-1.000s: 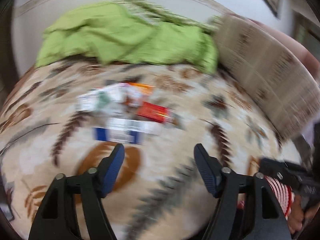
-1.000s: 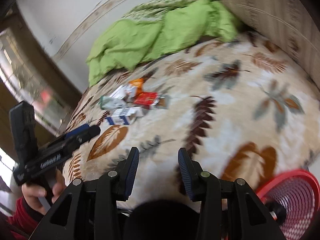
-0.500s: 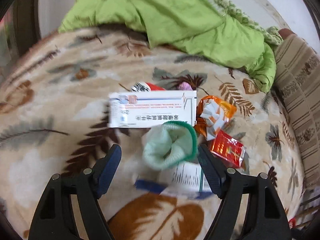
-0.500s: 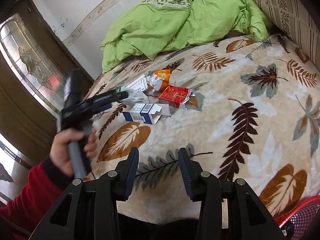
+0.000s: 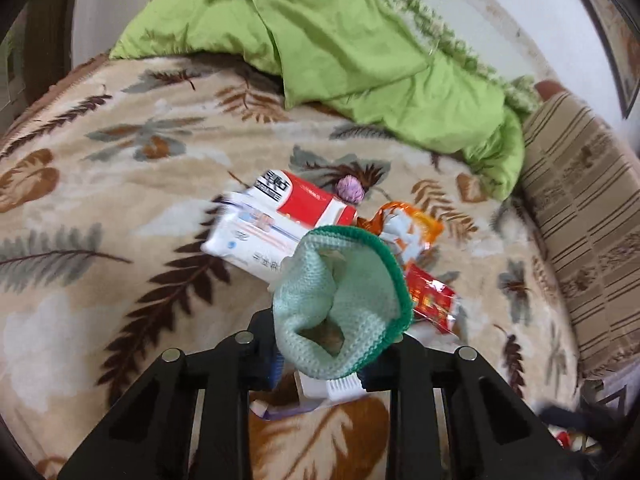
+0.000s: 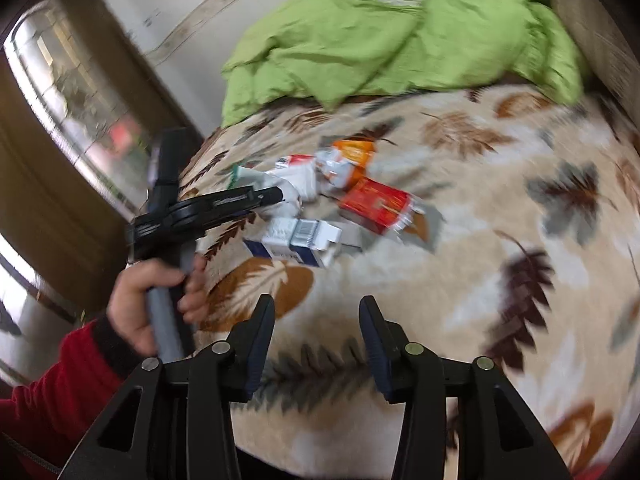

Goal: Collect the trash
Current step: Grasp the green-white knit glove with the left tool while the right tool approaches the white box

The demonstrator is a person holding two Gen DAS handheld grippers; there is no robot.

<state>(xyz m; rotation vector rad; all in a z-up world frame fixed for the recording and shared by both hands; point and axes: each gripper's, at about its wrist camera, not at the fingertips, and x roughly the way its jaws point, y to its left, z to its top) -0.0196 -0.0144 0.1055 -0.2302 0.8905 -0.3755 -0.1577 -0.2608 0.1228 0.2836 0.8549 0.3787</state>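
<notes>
Left gripper (image 5: 320,354) jaws shut on sock (image 5: 340,304)

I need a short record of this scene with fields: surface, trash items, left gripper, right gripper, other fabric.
surface: bed blanket with a leaf pattern
trash items: white box, red and white box, orange wrapper, red packet, blue and white box
left gripper: left gripper shut on the pale green knitted sock
right gripper: right gripper with jaws opening, nothing between them, short of the pile
other fabric: green quilt at the far side
</notes>
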